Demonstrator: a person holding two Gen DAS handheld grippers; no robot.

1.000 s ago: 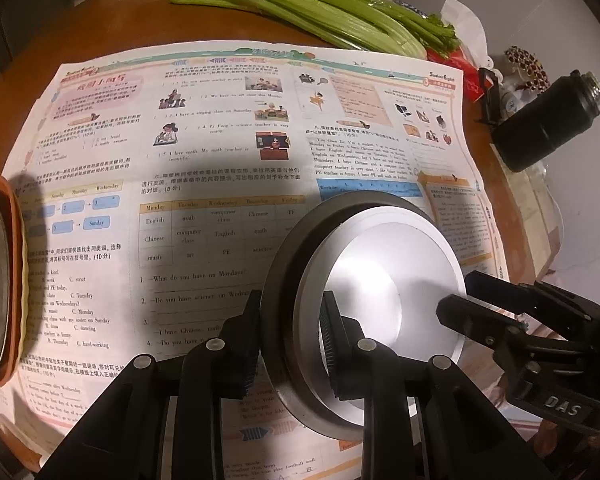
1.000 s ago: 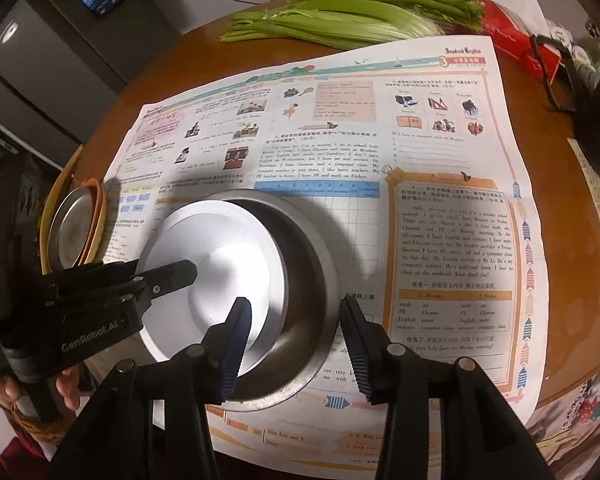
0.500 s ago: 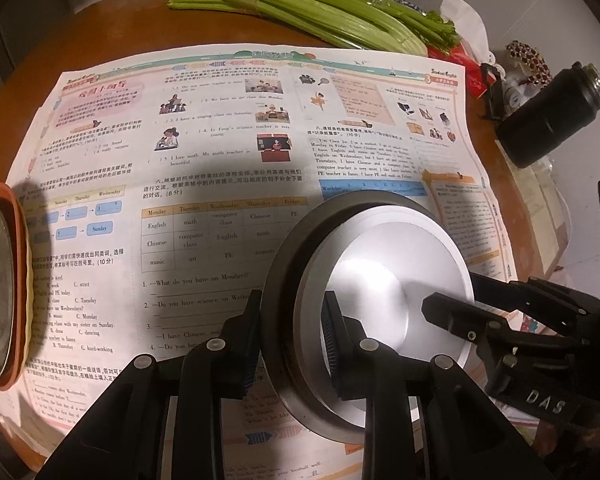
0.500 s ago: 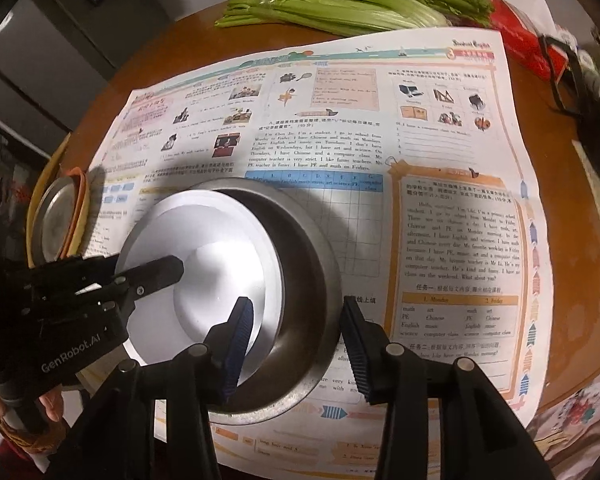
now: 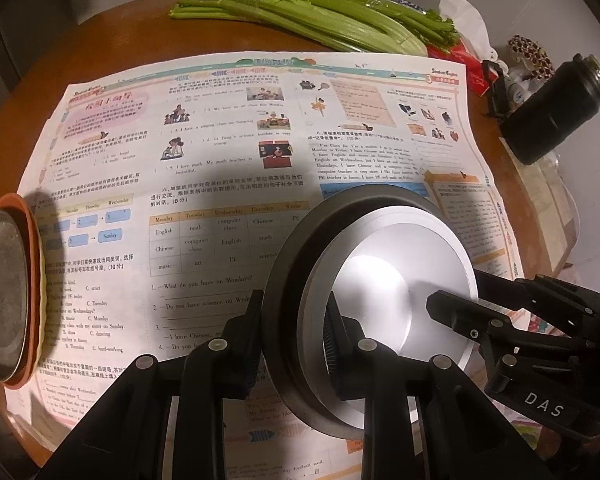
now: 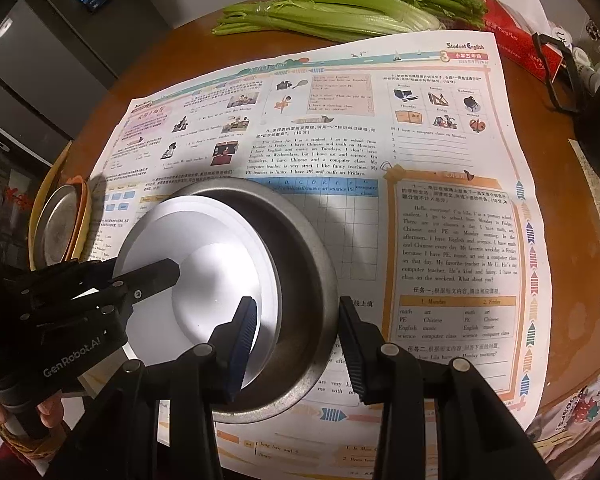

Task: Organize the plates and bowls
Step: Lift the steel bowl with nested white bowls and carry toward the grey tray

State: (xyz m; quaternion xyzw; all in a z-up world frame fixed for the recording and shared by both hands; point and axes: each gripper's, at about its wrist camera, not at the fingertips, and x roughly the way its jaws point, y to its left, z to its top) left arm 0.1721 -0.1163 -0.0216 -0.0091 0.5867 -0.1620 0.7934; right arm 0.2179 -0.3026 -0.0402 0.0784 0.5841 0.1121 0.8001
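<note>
Bowls: two, nested; a white bowl (image 5: 396,276) sits tilted inside a grey metal bowl (image 5: 288,276), which rests on the paper near the table's near edge.
Plates: a stack (image 5: 8,292) at the left edge of the paper; a metal plate on top, an orange one and a pale one under it; at least three, though the edges are hard to count.
Left gripper (image 5: 292,324): jaws apart, straddling the left rims of both bowls; one finger outside the grey bowl, the other inside the white one; whether the pads touch I cannot tell.
Right gripper (image 6: 296,332): jaws apart, straddling the grey bowl's right rim; one finger inside, against the white bowl's edge, the other outside.
Paper (image 6: 452,240): one printed sheet, spread over the round wooden table (image 5: 112,44).
Celery (image 5: 300,12): one bunch, at the far side.
Flask (image 5: 556,112): one, black, right of the paper.
</note>
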